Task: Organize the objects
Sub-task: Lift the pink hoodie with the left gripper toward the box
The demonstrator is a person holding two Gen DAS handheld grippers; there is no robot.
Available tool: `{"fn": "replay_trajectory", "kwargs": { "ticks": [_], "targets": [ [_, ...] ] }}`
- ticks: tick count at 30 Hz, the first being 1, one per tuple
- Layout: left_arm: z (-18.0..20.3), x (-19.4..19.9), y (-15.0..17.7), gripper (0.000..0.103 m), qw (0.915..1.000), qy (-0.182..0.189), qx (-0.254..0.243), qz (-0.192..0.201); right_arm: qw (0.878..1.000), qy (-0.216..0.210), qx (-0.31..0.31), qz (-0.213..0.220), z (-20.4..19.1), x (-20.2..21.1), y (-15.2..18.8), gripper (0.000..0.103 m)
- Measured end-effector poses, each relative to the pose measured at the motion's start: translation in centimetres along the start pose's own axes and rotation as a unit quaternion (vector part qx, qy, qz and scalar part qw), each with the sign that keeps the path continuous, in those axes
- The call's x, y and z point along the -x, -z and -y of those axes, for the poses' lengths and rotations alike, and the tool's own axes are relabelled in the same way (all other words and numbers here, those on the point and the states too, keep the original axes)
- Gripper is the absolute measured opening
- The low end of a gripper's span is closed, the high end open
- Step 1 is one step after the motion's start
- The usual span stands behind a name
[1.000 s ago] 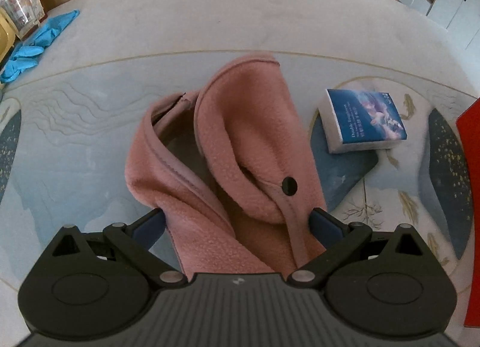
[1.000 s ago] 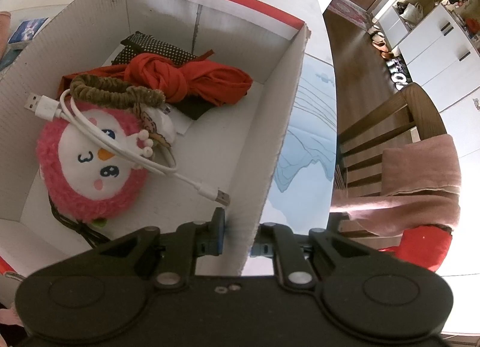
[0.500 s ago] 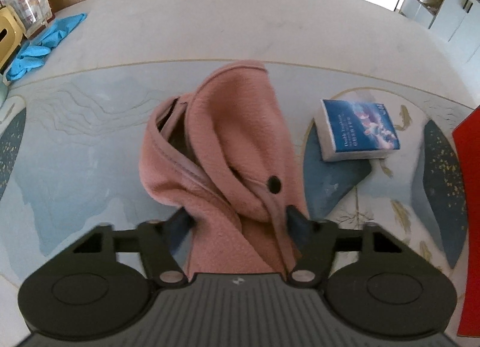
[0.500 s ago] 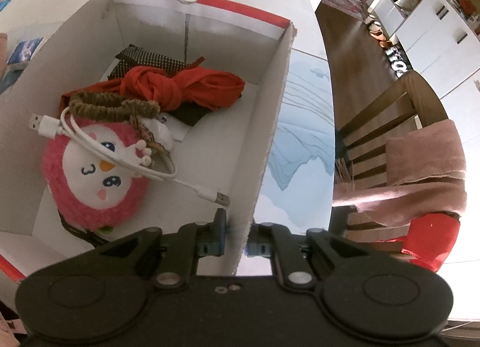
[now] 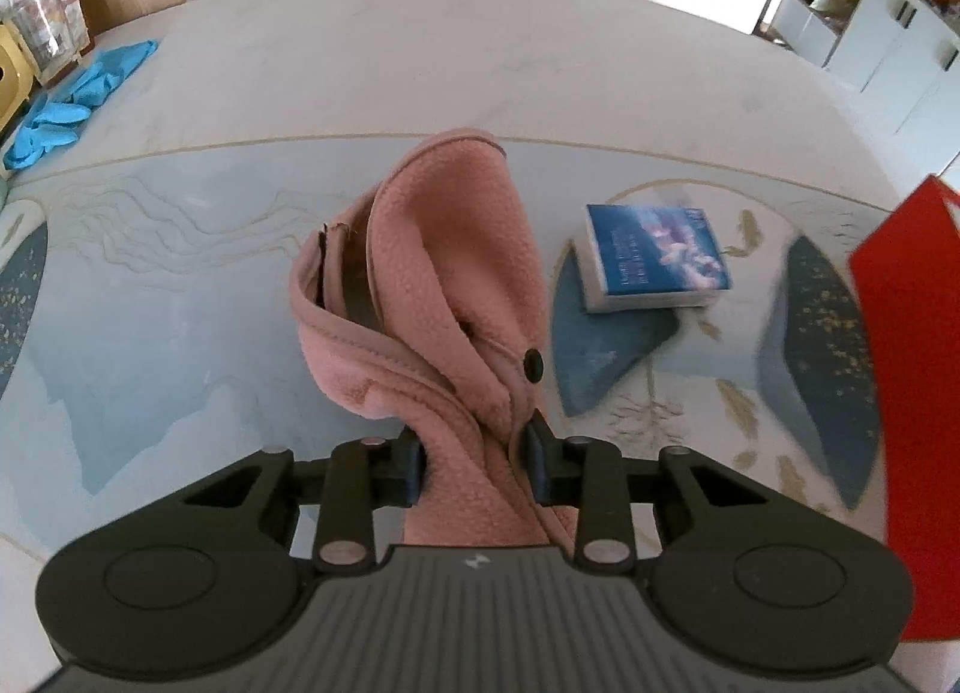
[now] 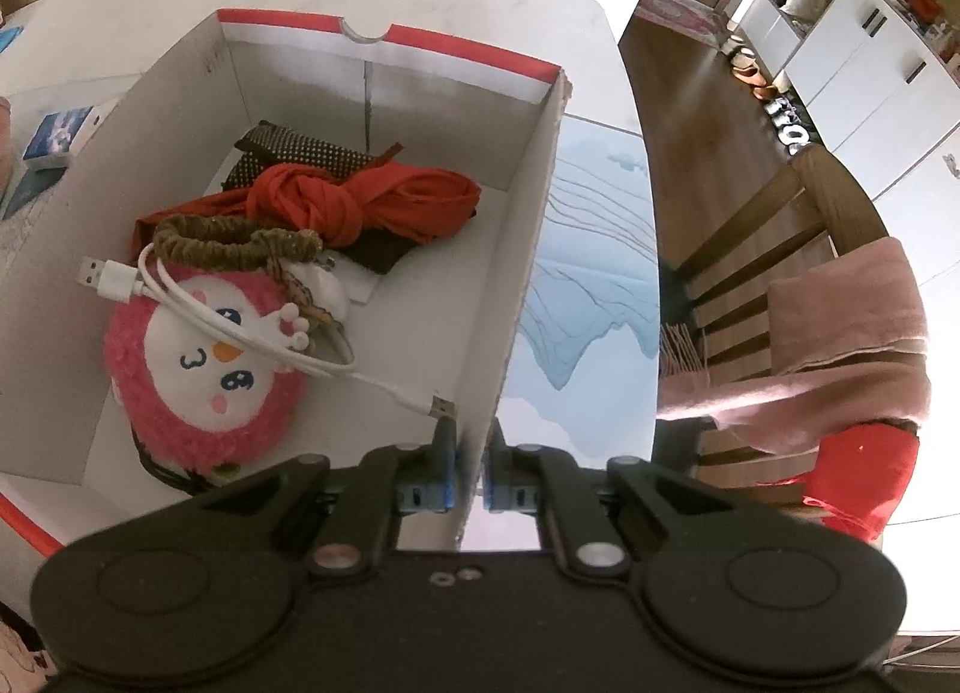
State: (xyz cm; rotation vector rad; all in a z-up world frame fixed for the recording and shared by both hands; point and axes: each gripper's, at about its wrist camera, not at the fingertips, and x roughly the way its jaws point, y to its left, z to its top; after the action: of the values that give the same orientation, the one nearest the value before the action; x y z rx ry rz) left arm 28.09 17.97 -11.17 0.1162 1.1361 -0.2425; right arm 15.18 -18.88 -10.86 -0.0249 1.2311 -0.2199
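Note:
A pink fleece garment (image 5: 444, 249) with a black snap lies bunched on the patterned table mat. My left gripper (image 5: 477, 456) has its jaws closing, and its pads pinch the near end of the fleece between them. In the right wrist view, my right gripper (image 6: 472, 465) is shut on the right wall of a white, red-edged box (image 6: 528, 249). Inside the box lie a pink plush (image 6: 198, 381), a white USB cable (image 6: 240, 333), a knotted red cloth (image 6: 360, 201), a brown braided band (image 6: 228, 243) and a dark dotted cloth (image 6: 294, 150).
A blue pack (image 5: 654, 258) lies right of the fleece, and the box's red outside (image 5: 906, 363) stands further right. Blue gloves (image 5: 66, 105) lie at the table's far left. A wooden chair (image 6: 840, 321) draped with a pink scarf stands right of the table.
The left jaws went from wide apart to pinching the fleece, which has gathered narrower and lifted slightly. The right jaws tightened on the box wall.

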Motion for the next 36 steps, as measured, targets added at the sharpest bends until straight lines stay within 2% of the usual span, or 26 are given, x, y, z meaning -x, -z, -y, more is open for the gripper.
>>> {"fn": "replay_trajectory", "kwargs": {
  "ticks": [7, 14, 24, 30, 36],
  "targets": [
    [1.9, 4.3, -0.3, 0.03, 0.9992, 0.037, -0.006, 0.017, 1.0, 0.003, -0.011, -0.003, 0.0, 0.0, -0.1, 0.006],
    [6.5, 8.1, -1.0, 0.03, 0.9939, 0.095, -0.046, 0.031, 1.0, 0.001, -0.015, -0.004, 0.1, 0.1, -0.1, 0.005],
    [14.0, 11.6, -2.2, 0.03, 0.9749, 0.18, -0.125, 0.041, 1.0, 0.002, -0.011, -0.002, -0.1, 0.1, -0.1, 0.005],
    [18.5, 12.1, -2.5, 0.03, 0.9628, 0.203, -0.174, 0.037, 1.0, 0.002, -0.008, -0.001, -0.1, 0.1, -0.1, 0.005],
    [24.5, 12.0, -2.4, 0.03, 0.9445, 0.226, -0.235, 0.038, 1.0, 0.002, -0.009, 0.0, -0.1, 0.1, -0.1, 0.005]
  ]
}}
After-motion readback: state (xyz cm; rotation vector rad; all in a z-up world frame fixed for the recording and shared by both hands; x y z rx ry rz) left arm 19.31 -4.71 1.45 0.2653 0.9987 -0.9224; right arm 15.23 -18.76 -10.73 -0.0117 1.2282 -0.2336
